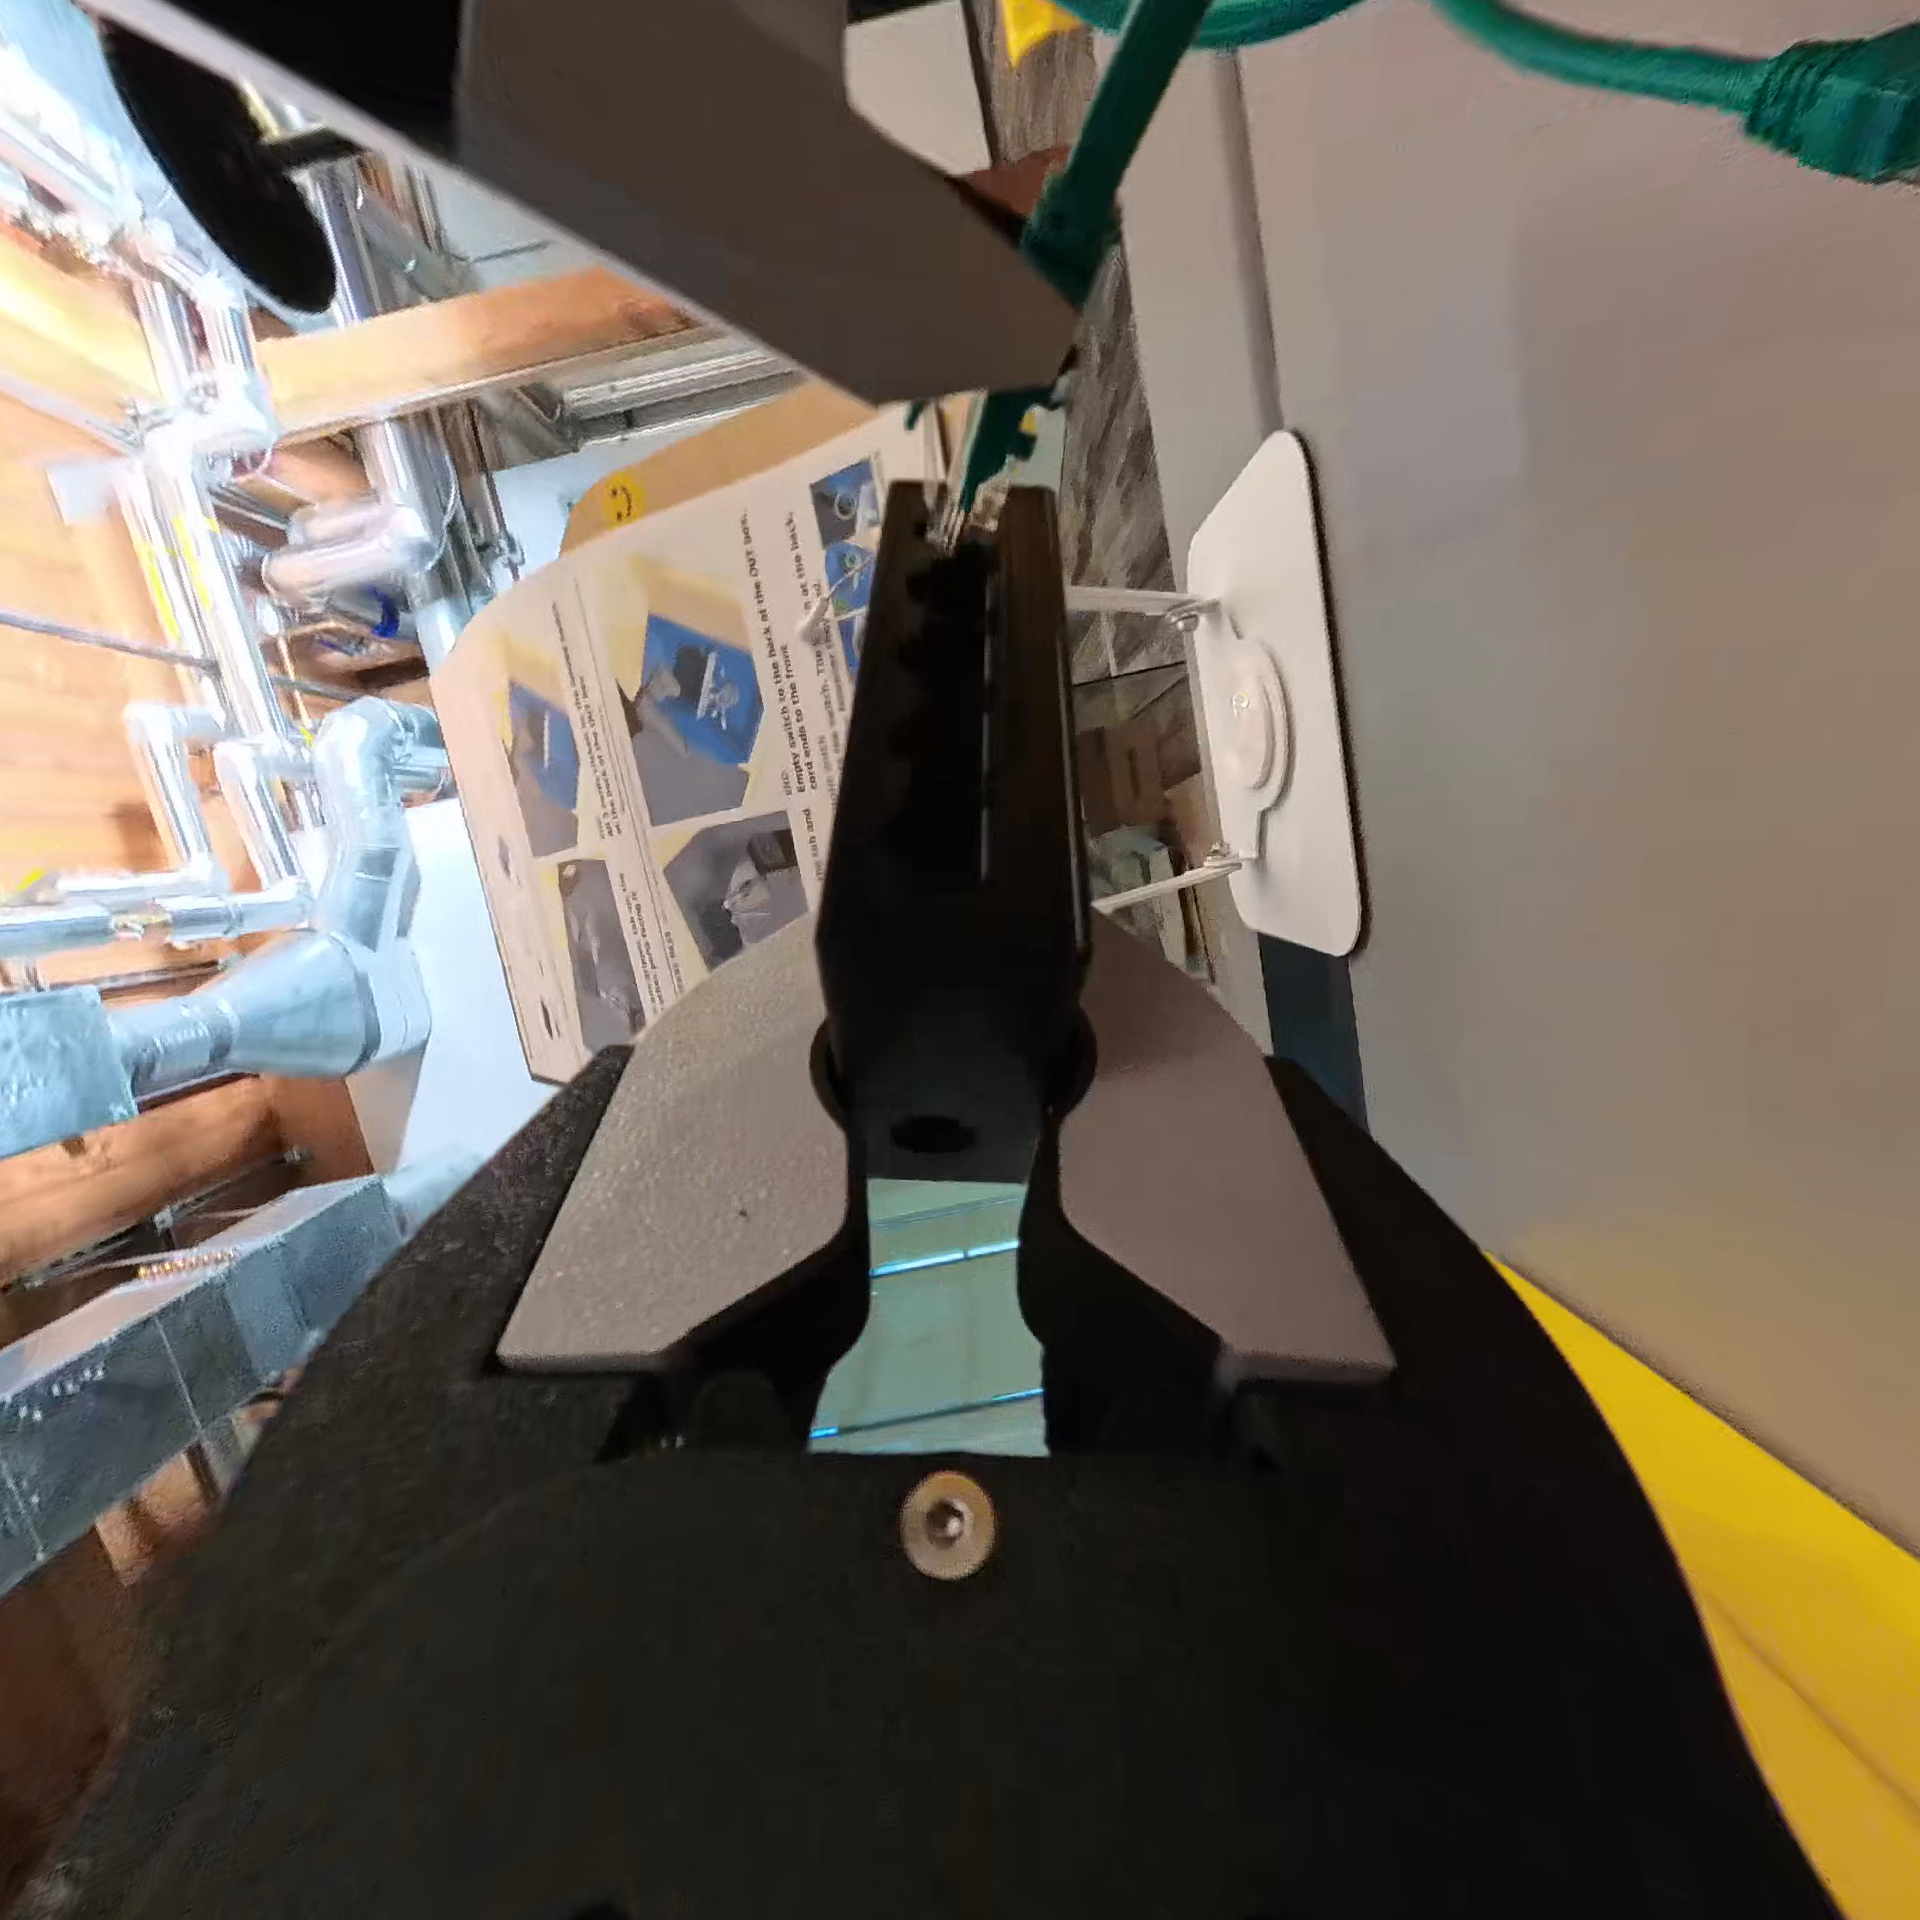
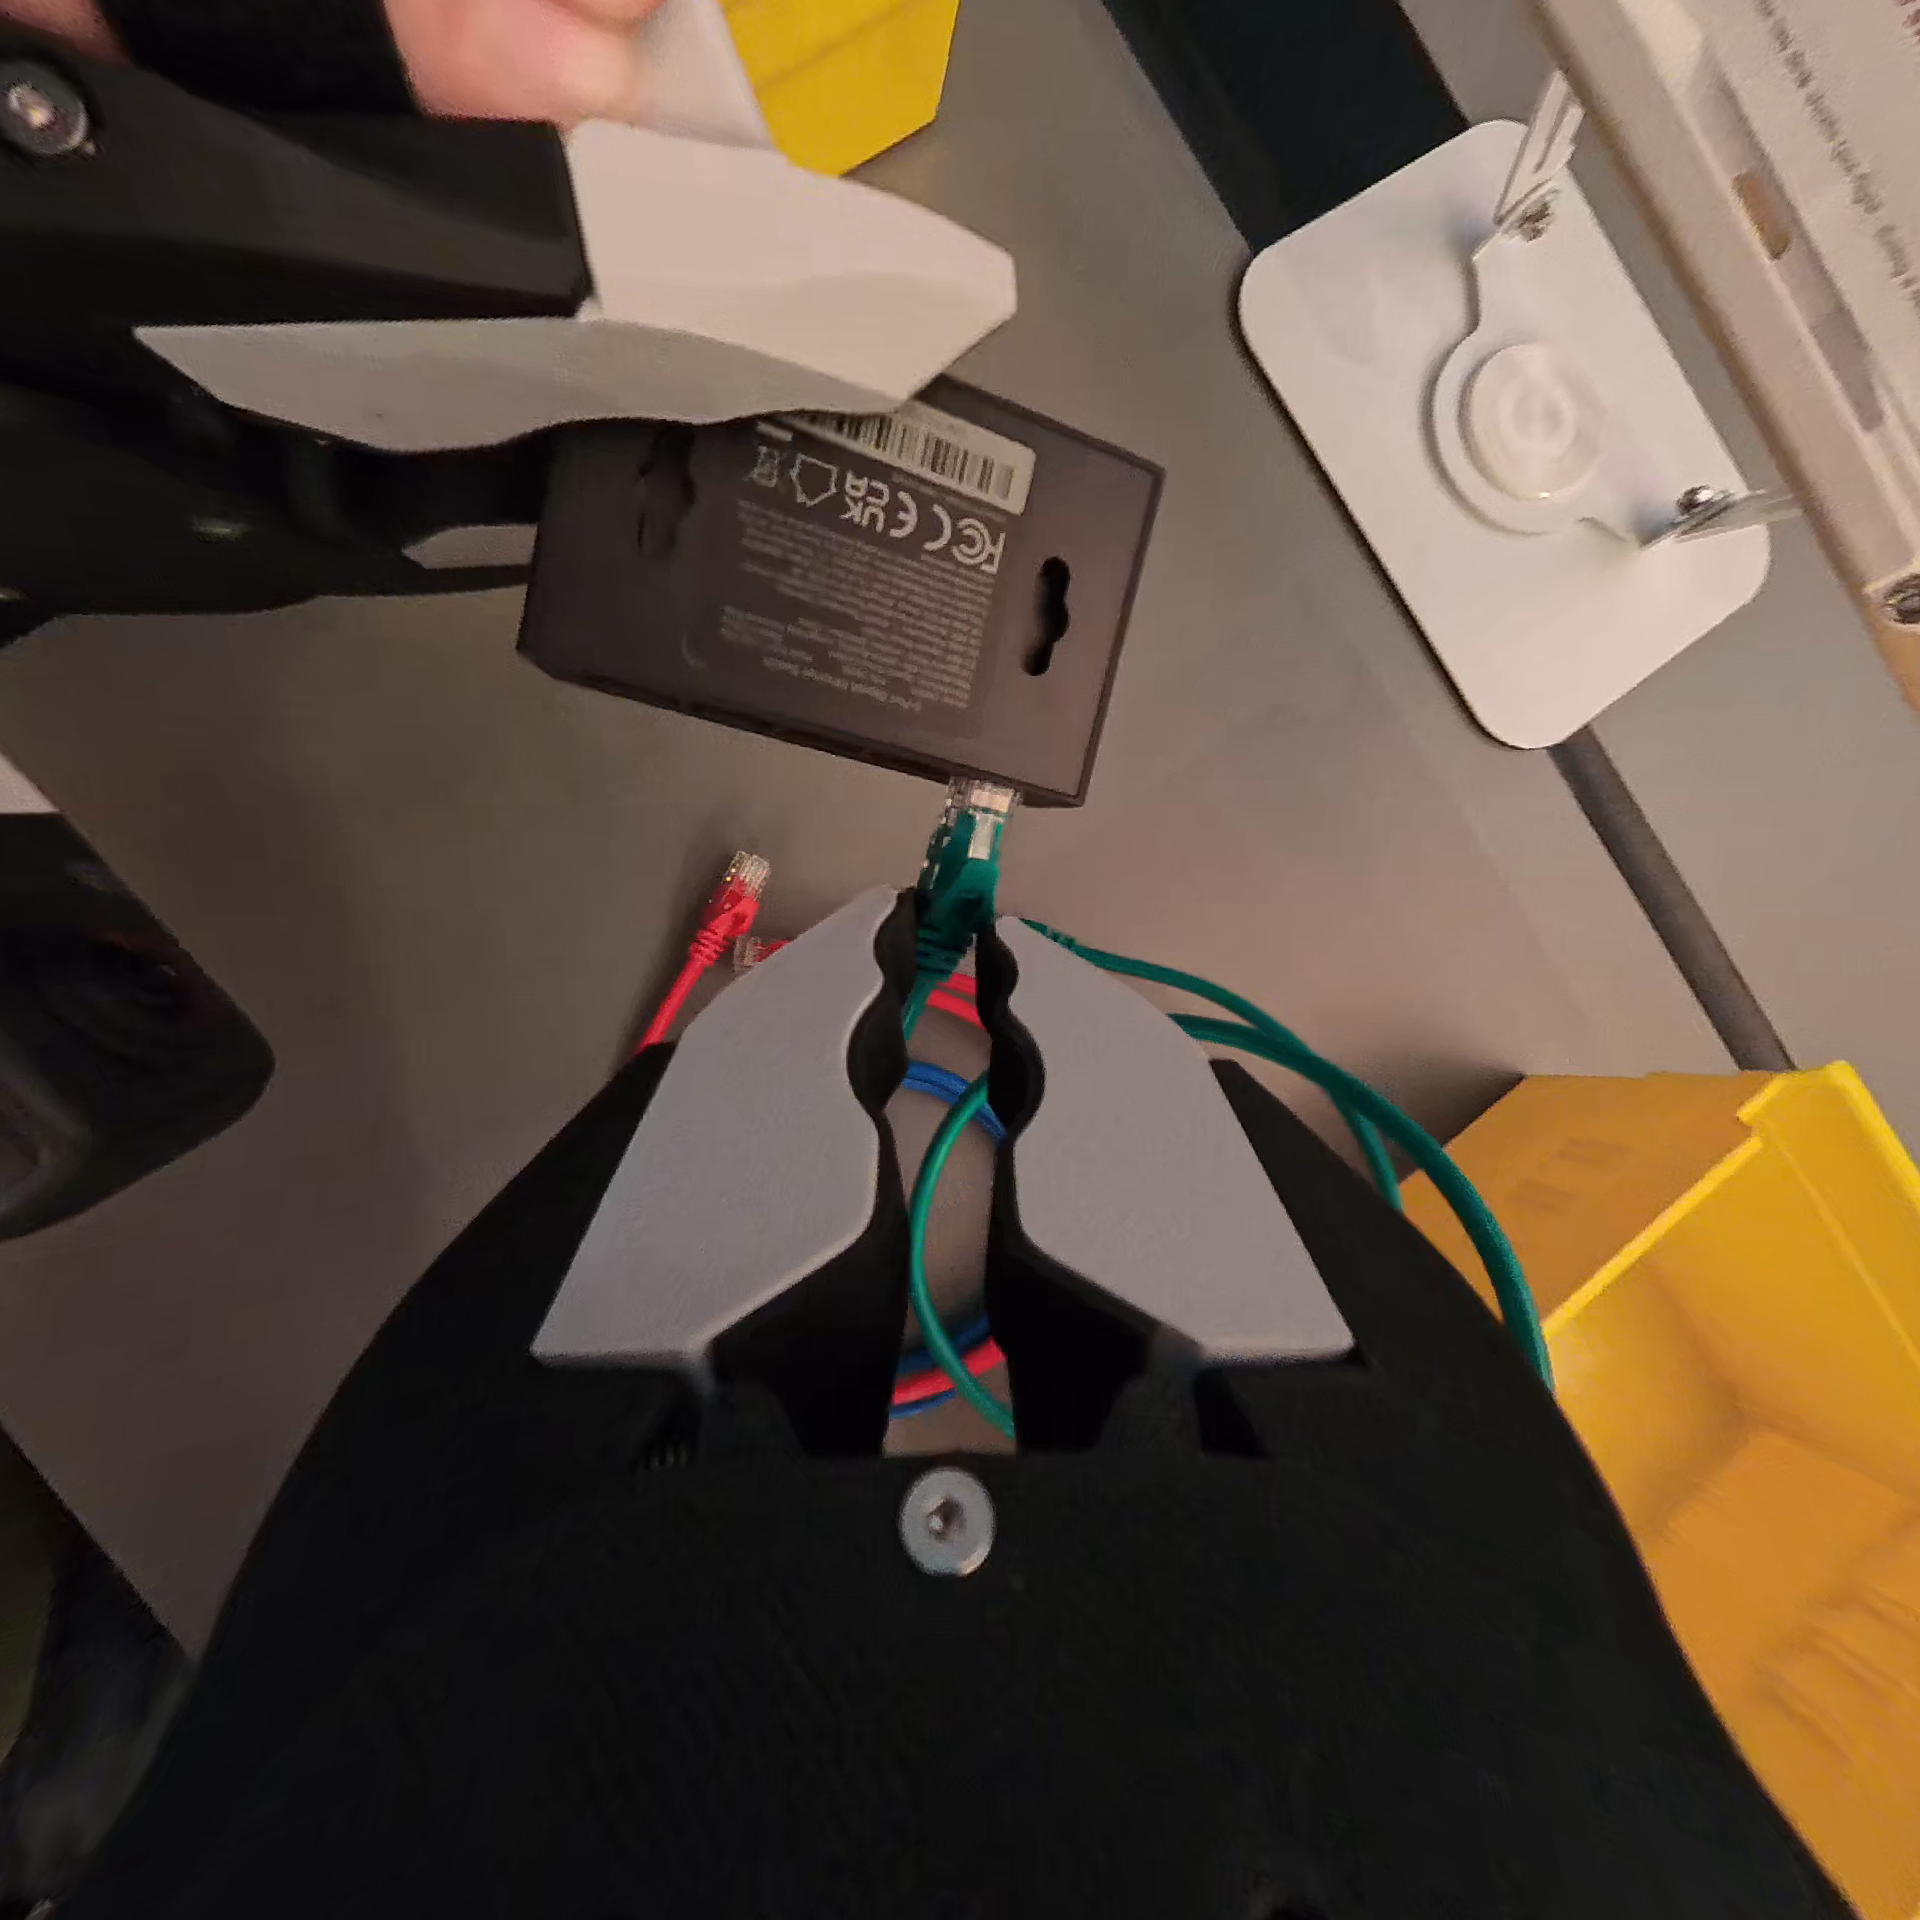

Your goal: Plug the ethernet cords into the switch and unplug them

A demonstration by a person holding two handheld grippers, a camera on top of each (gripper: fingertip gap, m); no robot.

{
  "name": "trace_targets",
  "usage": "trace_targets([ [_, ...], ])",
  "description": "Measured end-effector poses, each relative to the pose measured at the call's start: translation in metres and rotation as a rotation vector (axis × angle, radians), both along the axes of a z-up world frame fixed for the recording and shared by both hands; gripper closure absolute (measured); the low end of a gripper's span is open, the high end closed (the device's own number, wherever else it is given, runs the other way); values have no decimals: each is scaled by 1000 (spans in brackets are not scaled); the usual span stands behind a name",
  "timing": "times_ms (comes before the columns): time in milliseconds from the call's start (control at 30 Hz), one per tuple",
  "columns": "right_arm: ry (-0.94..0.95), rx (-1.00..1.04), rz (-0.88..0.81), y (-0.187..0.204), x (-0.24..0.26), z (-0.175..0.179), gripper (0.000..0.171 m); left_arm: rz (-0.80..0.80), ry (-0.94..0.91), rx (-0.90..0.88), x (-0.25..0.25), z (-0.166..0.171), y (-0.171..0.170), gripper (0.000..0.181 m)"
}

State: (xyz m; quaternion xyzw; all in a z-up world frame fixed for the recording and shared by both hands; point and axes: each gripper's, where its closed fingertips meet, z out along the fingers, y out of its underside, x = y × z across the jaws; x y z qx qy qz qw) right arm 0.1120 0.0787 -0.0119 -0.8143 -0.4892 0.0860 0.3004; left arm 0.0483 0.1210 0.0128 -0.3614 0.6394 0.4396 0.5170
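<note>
The black switch (image 2: 831,582) is held off the grey table, label side facing me, its left end clamped in my left gripper (image 2: 769,416). In the left wrist view the switch (image 1: 966,748) shows edge-on between the shut fingers of my left gripper (image 1: 971,514). My right gripper (image 2: 943,914) is shut on the boot of the green ethernet cord (image 2: 951,894). The clear plug (image 2: 979,802) sits in the port at the switch's right end; I cannot tell how deep. A red cord (image 2: 732,899) and a blue cord (image 2: 940,1086) lie loose on the table under my right gripper.
A white mount plate (image 2: 1496,416) holding an instruction board sits on the table at right, also in the left wrist view (image 1: 1278,686). A yellow bin (image 2: 1714,1351) stands at lower right, another (image 2: 842,73) at the top. The green cord's other plug (image 1: 1829,104) is at upper right. There is about 9 cm between the tips of the two grippers.
</note>
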Motion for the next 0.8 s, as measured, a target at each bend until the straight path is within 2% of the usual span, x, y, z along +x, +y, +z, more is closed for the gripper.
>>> trace_targets([
  [167,38,0,-35,-3,0,8,159,-67,-124,53,11,14,-4,148],
  [333,13,5,-51,-1,4,5,159,-133,-87,106,24,12,-12,145],
  [500,14,11,-59,0,3,6,159,-109,-129,69,24,9,-9,143],
  [633,33,5,-48,-3,-1,8,159,-132,-189,42,28,14,-13,134],
  [800,3,18,-21,-6,1,9,159,-137,-121,18,27,7,-16,140],
])
